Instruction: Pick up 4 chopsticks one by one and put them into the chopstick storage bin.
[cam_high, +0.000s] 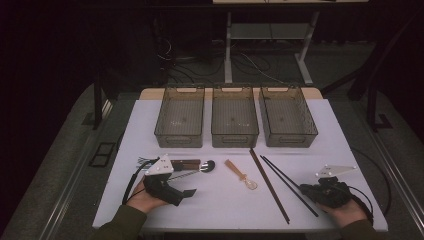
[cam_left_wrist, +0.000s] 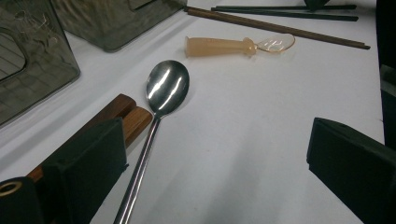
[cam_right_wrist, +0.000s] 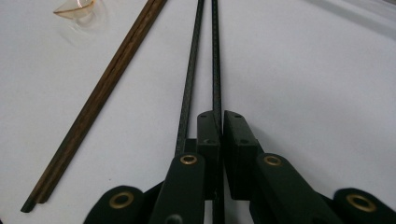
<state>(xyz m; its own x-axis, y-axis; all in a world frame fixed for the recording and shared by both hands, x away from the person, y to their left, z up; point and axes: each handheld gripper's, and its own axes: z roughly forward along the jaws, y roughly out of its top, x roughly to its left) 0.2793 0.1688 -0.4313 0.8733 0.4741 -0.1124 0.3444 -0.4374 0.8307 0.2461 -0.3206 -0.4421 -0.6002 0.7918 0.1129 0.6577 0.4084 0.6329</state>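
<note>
Bins (cam_high: 235, 122) stand empty; right gripper (cam_right_wrist: 218, 116) pinches one black chopstick (cam_right_wrist: 216, 56), left gripper (cam_left_wrist: 219, 154) gapes, holding nothing.

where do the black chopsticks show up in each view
High view: the black chopsticks lie lower right of centre, slanting down toward the right gripper.
Left gripper view: along the top edge, right of centre.
Right gripper view: up the middle, one stick pinched between the shut jaws, the other just left of them.
Shared landmark: the brown wooden chopsticks beside them, in all three views.
</note>
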